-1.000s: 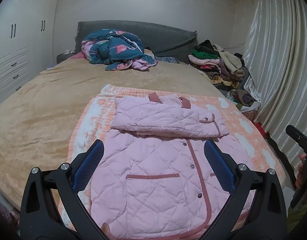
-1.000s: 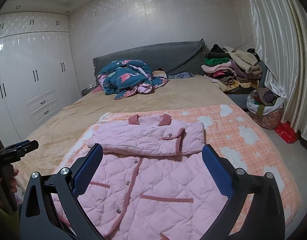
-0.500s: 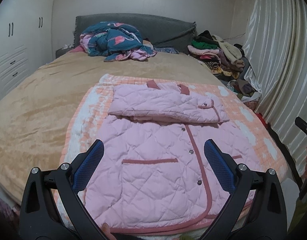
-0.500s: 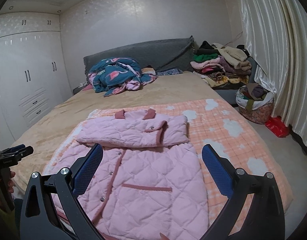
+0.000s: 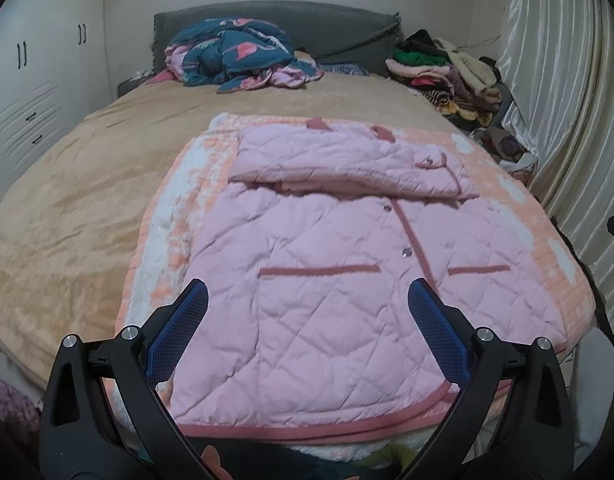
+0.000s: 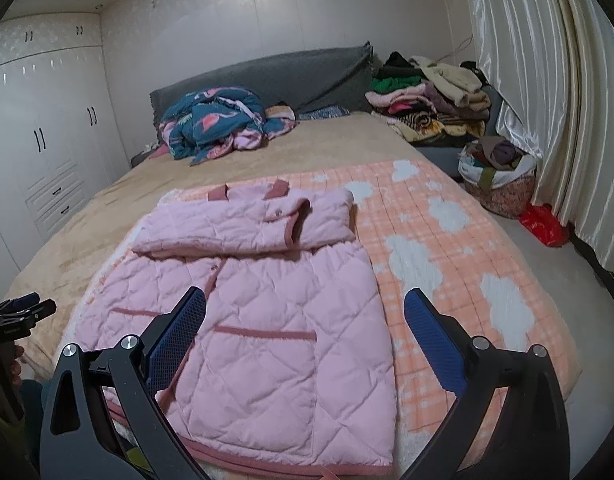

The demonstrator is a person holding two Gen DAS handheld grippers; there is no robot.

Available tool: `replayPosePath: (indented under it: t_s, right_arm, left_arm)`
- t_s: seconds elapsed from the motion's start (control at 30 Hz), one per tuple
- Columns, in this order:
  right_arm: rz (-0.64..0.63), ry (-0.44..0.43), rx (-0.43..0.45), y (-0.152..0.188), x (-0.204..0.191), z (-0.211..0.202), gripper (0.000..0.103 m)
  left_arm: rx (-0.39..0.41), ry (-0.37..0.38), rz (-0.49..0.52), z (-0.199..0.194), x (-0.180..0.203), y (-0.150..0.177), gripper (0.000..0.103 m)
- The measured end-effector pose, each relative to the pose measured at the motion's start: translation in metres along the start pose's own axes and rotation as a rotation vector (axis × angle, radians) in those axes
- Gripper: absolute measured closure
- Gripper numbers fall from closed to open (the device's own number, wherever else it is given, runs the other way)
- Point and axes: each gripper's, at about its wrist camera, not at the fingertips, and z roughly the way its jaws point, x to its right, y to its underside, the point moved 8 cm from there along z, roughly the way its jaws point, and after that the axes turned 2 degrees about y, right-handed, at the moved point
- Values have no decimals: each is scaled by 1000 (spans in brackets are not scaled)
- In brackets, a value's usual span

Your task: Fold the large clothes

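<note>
Pink quilted jacket [image 5: 331,280] lies buttoned on the bed [image 5: 67,208], sleeves folded across its chest. Both grippers, left [image 5: 307,328] and right [image 6: 305,332], hover with jaws released. Probably soft and bulky; grip the hem corners.

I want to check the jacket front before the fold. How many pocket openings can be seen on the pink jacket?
2, both on the pink jacket: left pocket opening and right pocket opening, either side of the button strip. The folded sleeves may hide more.
</note>
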Motion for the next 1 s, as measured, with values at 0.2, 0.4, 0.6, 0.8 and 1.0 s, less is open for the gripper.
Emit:
replayPosePath:
  t_s: [0.2, 0.4, 0.6, 0.8, 1.0]
  right_arm:
    - [5, 3, -50, 18, 5, 16, 4]
    - [4, 1, -99, 34, 7, 31, 4]
    - [1, 1, -136, 48, 8, 40, 4]
    - [8, 14, -162, 58, 13, 48, 4]
    - [13, 23, -179, 65, 18, 54, 4]
  left_arm:
    - [-28, -27, -5, 6, -10, 16, 9]
    - [-62, -44, -19, 14, -20, 28, 9]
    - [-92, -59, -24, 25, -29, 37, 9]
    - [-136, -70, -53, 40, -43, 52, 9]
    - [-174, -84, -93, 51, -64, 64, 9]
